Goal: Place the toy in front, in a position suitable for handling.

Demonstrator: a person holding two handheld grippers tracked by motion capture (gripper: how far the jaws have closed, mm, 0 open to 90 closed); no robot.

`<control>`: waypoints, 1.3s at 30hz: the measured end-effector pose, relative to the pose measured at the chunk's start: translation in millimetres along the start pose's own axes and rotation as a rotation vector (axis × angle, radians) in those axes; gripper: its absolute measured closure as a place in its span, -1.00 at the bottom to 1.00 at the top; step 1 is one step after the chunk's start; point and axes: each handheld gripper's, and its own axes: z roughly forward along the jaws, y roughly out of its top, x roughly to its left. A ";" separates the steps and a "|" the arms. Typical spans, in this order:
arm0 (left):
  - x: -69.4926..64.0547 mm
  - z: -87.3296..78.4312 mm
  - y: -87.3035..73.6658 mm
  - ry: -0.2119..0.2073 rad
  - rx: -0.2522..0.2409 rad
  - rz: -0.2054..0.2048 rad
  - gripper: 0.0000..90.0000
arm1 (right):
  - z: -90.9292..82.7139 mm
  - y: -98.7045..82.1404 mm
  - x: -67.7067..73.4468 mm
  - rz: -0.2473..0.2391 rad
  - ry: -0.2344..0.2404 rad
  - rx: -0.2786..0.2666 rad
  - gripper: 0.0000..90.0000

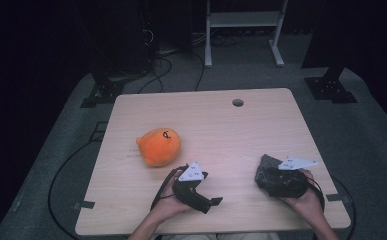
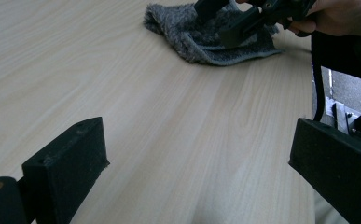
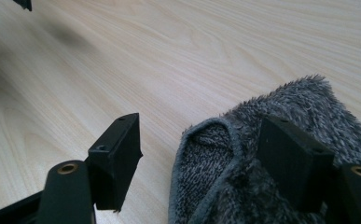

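Note:
A grey fuzzy cloth [image 1: 267, 163] lies crumpled near the table's front right. My right gripper [image 1: 262, 181] is low over it, held in a hand. In the right gripper view that gripper [image 3: 204, 133] is open: one jaw stands over bare wood, the other rests on the cloth [image 3: 290, 107], whose folded edge reaches between them. My left gripper [image 1: 208, 189] is near the front middle, in the other hand. Its jaws stand wide open [image 2: 199, 140] over bare table and face the cloth [image 2: 201, 37]. An orange plush toy [image 1: 159, 146] sits left of centre, apart from both grippers.
The wooden table [image 1: 221, 120] has a round cable hole [image 1: 237, 102] near its far edge. Black cables run over the grey floor at the left. A white metal frame [image 1: 243, 20] stands behind the table. Dark equipment stands at the back left.

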 end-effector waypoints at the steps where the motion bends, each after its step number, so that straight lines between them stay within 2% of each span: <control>1: 1.1 -0.7 2.5 0.003 0.004 0.009 -0.92 | 0.1 -0.1 -0.3 0.000 0.001 0.001 -0.36; 5: 4.7 -6.4 12.0 0.014 -0.009 0.028 -0.92 | 0.2 -0.8 -1.2 0.004 0.008 0.000 -0.36; 10: 9.8 -21.5 26.5 0.052 -0.039 0.062 -0.92 | 1.0 -0.6 -2.0 0.007 0.010 -0.003 -0.36; 15: 13.4 -32.9 33.5 0.068 -0.056 0.078 -0.93 | 2.0 -0.5 -1.5 0.013 0.011 0.001 -0.36; 17: 20.9 -43.5 39.3 0.083 -0.071 0.079 -0.93 | 1.9 -0.8 -0.3 0.013 0.009 0.000 -0.36; 19: 23.1 -46.3 40.7 0.087 -0.077 0.078 -0.93 | 1.6 -0.8 -0.4 0.009 0.008 -0.002 -0.36; 20: 30.2 -54.2 44.3 0.104 -0.093 0.079 -0.93 | 1.1 -0.8 -0.3 0.015 0.005 -0.004 -0.36; 21: 30.2 -54.2 44.3 0.104 -0.093 0.079 -0.93 | 1.2 -0.8 -0.6 0.016 0.004 -0.004 -0.36; 22: 36.2 -60.2 46.0 0.114 -0.109 0.069 -0.93 | 1.2 -0.8 -0.8 0.016 0.004 -0.003 -0.36; 26: 47.4 -71.1 45.9 0.160 -0.126 0.057 -0.93 | 1.4 -0.7 -0.6 0.019 0.003 -0.002 -0.36; 27: 47.4 -71.1 45.9 0.160 -0.126 0.057 -0.94 | 1.4 -0.7 -0.6 0.019 0.003 -0.002 -0.36; 28: 52.8 -78.4 43.6 0.190 -0.142 0.047 -0.93 | 1.4 -0.4 -0.3 0.018 0.004 -0.005 -0.36; 29: 52.8 -78.4 43.6 0.190 -0.142 0.047 -0.93 | 1.4 -0.3 -0.2 0.017 0.004 -0.005 -0.36; 30: 58.9 -86.6 40.1 0.221 -0.154 0.034 -0.93 | 1.3 -0.4 0.0 0.016 0.006 -0.004 -0.36; 35: 73.1 -105.0 29.9 0.297 -0.164 0.007 -0.94 | 1.3 -0.3 1.0 0.012 0.008 0.000 -0.36; 37: 76.0 -107.9 26.8 0.309 -0.169 0.003 -0.94 | 1.0 -0.3 1.4 0.012 0.008 -0.001 -0.36; 38: 82.4 -110.6 20.5 0.341 -0.165 -0.011 -0.94 | 1.0 -0.3 1.9 0.012 0.009 0.001 -0.36; 39: 85.6 -111.7 17.6 0.354 -0.161 -0.017 -0.94 | 1.2 -0.4 2.1 0.009 0.010 0.001 -0.36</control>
